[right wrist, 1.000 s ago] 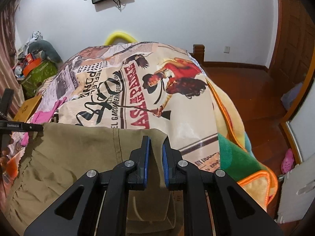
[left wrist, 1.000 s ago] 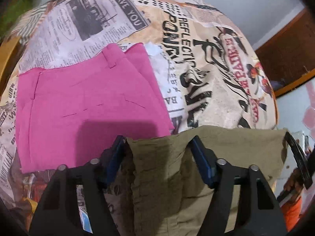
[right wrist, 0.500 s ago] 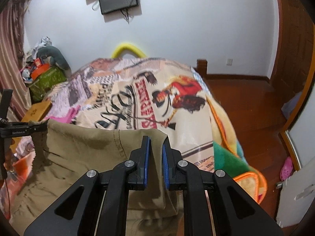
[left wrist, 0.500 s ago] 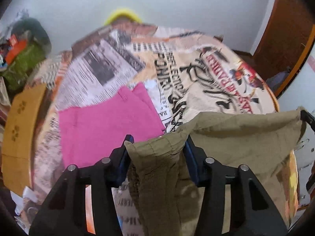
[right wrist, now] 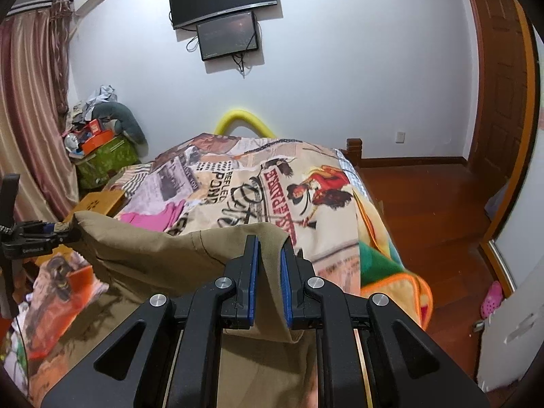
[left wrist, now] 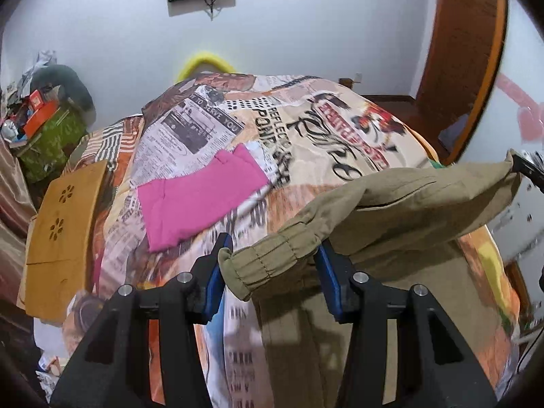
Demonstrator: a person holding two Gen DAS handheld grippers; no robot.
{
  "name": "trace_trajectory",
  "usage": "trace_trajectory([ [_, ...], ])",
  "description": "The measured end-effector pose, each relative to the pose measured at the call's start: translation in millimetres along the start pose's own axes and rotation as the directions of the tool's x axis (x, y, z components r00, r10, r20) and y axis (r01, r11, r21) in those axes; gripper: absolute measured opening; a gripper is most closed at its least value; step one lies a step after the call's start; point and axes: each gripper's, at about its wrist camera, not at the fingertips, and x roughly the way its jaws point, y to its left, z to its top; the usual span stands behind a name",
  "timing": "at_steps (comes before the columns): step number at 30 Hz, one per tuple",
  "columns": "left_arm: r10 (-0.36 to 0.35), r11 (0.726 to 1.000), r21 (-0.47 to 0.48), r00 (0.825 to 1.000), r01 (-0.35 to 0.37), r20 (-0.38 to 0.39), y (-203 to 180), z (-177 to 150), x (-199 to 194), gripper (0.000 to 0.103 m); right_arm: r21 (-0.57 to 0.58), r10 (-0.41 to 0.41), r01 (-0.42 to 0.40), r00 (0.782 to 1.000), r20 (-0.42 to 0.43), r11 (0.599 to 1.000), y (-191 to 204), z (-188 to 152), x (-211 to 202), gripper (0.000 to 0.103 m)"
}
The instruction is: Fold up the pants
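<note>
A bed under a newspaper-print blanket fills a white-walled bedroom with two dark screens on the wall. The khaki pants hang stretched above the bed's near end. The left gripper has its jaws clamped on the gathered elastic waistband, the right gripper pinches the other corner tight. Folded pink pants lie flat farther up the blanket.
</note>
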Motion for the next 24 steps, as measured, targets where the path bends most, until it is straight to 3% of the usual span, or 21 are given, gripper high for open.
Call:
trace_trajectory([
  [8, -0.015, 0.997, 0.077, 0.996, 0.022, -0.085, -22.7, -74.8, -14.3, 0.049, 0.020, -0.006, 0.008, 0.995, -0.096, 1.000, 5.5, -65.7, -26.9, 0.011],
  [13, -0.028, 0.995, 0.090, 0.989, 0.042, -0.145, -29.7, -118.7, -17.0, 0.051, 0.096, -0.010, 0.027, 0.984, -0.179, 0.995, -0.5, -113.6, -29.2, 0.011],
  [18, -0.011, 0.997, 0.077, 0.983, 0.026, -0.181, -32.1, -143.8, -17.6, 0.051, 0.158, -0.012, 0.053, 0.968, -0.252, 0.986, -4.2, -148.3, -31.0, 0.011],
  [24, 0.009, 0.998, 0.066, 0.991, 0.000, -0.133, -31.4, -150.2, -38.3, 0.052, 0.184, -0.052, 0.107, 0.959, -0.278, 0.977, -1.6, -165.7, -47.2, 0.011],
])
